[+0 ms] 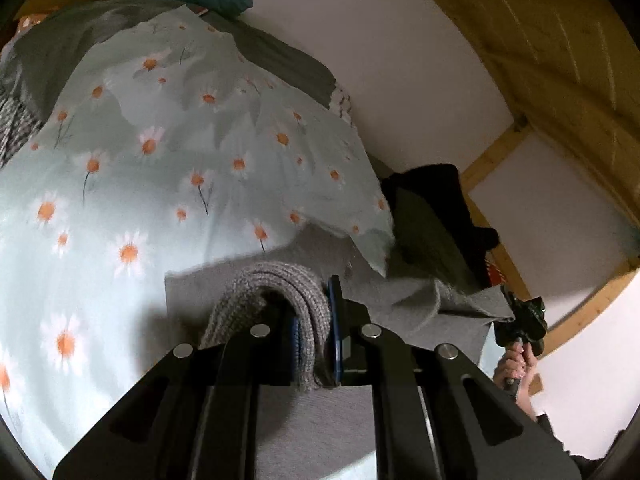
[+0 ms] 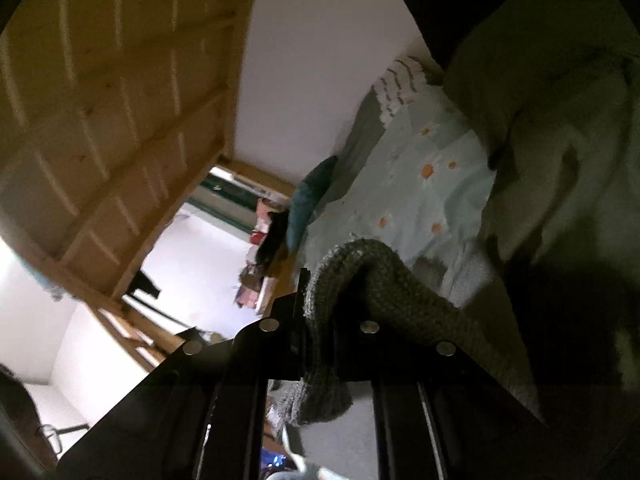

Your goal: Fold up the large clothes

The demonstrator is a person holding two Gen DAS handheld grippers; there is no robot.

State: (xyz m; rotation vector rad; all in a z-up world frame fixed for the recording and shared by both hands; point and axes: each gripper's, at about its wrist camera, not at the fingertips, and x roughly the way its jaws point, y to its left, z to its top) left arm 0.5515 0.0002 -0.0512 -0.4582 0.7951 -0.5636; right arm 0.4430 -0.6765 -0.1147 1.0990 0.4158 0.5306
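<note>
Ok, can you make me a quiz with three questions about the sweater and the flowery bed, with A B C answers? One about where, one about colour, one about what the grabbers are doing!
1. Where does the grey knitted sweater hang?
A. Over the flowery duvet
B. Inside a drawer
C. On a wall hook

2. What colour are the flower middles on the flowery duvet?
A. Purple
B. Orange
C. Black

3. What is the left gripper doing?
A. Wide open with nothing in it
B. Holding a pillow
C. Pinching the ribbed sweater edge

Answers:
1 A: the left wrist view shows the grey fabric stretched above the daisy bedding.
2 B: each white daisy has an orange centre.
3 C: thick ribbed knit is bunched between its fingers; the right gripper clamps ribbed knit the same way.
</note>
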